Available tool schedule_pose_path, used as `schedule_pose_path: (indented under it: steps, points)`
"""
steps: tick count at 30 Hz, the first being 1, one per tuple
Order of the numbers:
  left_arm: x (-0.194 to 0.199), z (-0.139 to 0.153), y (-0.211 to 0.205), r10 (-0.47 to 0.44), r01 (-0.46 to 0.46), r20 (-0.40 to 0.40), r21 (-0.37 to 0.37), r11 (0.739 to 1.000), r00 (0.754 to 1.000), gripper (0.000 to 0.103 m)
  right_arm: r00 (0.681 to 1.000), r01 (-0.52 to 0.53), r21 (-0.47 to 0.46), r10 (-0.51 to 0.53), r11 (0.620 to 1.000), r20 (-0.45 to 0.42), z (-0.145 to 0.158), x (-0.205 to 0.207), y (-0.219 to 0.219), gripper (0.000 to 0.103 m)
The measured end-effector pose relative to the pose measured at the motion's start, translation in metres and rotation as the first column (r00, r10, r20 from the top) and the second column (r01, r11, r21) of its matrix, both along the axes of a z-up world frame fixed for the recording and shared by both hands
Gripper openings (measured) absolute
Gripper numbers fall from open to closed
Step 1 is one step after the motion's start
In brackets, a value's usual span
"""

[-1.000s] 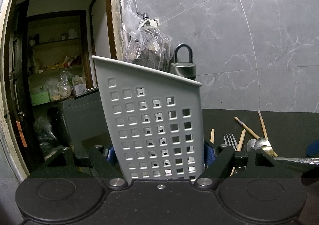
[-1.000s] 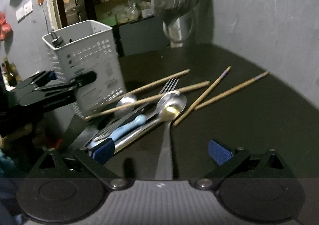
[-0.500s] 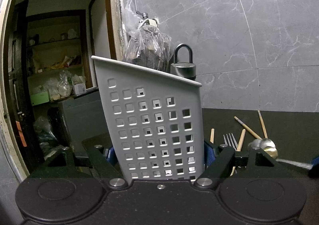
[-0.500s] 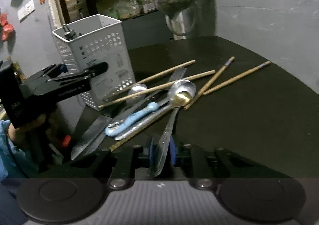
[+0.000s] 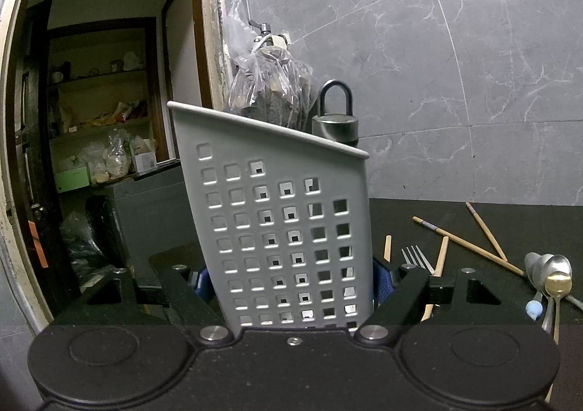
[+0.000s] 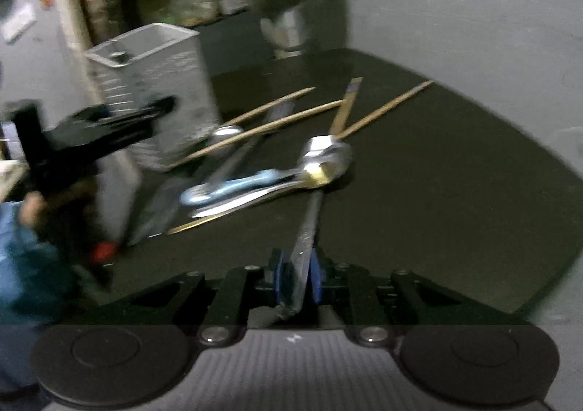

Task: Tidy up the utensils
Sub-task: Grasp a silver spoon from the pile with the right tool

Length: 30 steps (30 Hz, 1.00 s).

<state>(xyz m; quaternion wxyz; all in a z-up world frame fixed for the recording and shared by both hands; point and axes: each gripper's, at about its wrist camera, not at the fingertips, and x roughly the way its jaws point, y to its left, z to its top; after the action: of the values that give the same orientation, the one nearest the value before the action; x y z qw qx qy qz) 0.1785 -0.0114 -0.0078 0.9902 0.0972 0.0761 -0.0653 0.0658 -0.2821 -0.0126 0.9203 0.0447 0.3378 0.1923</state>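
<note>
The dark counter [image 6: 455, 192] carries everything here, and the biggest thing on it is the grey perforated holder [image 5: 277, 228], which stands upright at its left end, near the open doorway. The left tongs [image 5: 291, 279] are clamped on the lower part of this holder, one blue pad on each side wall, so it is kept steady. Just beside the holder, to its right, lies the loose pile: wooden chopsticks [image 6: 291, 115], a fork [image 5: 417, 258], some spoons and a blue-handled tool [image 6: 233, 186], partly crossing each other. The right tongs [image 6: 298, 279] have a long metal spoon [image 6: 309, 225] by its handle between the blue pads; the jaws are opening a little at this moment, but the pads seem to press on the handle. The bowl of this spoon is at the far side of the pile from the holder, and I cannot tell whether it touches the other spoons there. I judge the step is the picking of one spoon. The next move asks to carry it over the holder's open rim and lower it inside, without dragging its neighbours.
</note>
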Motion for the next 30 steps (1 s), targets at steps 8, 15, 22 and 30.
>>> schedule_pose_path:
  steps: [8,15,22,30]
  points:
    - [0.000,0.000,0.000,0.000,0.000,0.000,0.001,1.000,1.000,0.080,0.998,-0.045,0.096,0.042,0.994,0.037,0.002,0.003,0.002,0.038]
    - [-0.001,0.000,0.000,0.000,0.000,0.001,0.005,1.000,1.000,0.080,0.983,0.172,0.235,-0.184,0.957,0.028,0.002,0.044,-0.022,0.040]
    - [-0.001,0.000,0.000,0.000,0.000,0.001,0.005,1.000,1.000,0.080,0.961,0.275,0.322,-0.272,0.906,-0.054,-0.013,0.069,-0.037,0.025]
    - [-0.001,0.000,0.000,-0.001,0.001,0.000,0.005,1.000,1.000,0.080,0.954,0.298,0.382,-0.287,0.875,-0.088,-0.020,0.080,-0.040,0.016]
